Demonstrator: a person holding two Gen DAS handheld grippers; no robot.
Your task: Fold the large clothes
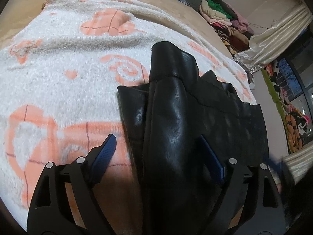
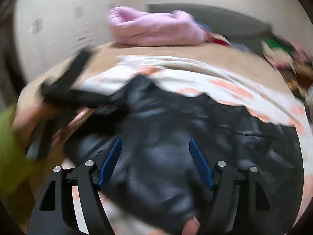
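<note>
A black leather garment [image 1: 176, 113] lies on a white fleece blanket with orange patterns [image 1: 58, 58]. In the left wrist view its sleeve runs up between my fingers. My left gripper [image 1: 156, 143] is open, its blue pads on either side of the sleeve without pinching it. In the blurred right wrist view the same garment [image 2: 166, 137] lies crumpled below my right gripper [image 2: 155, 146], which is open above it. The other gripper [image 2: 74, 82] shows as a black blur at the left.
The blanket covers a tan bed [image 1: 176, 5]. A pink garment [image 2: 152, 29] lies at the bed's far side. Piles of clothes [image 1: 225, 19] stand at the right by a cream curtain [image 1: 273, 39] and a window.
</note>
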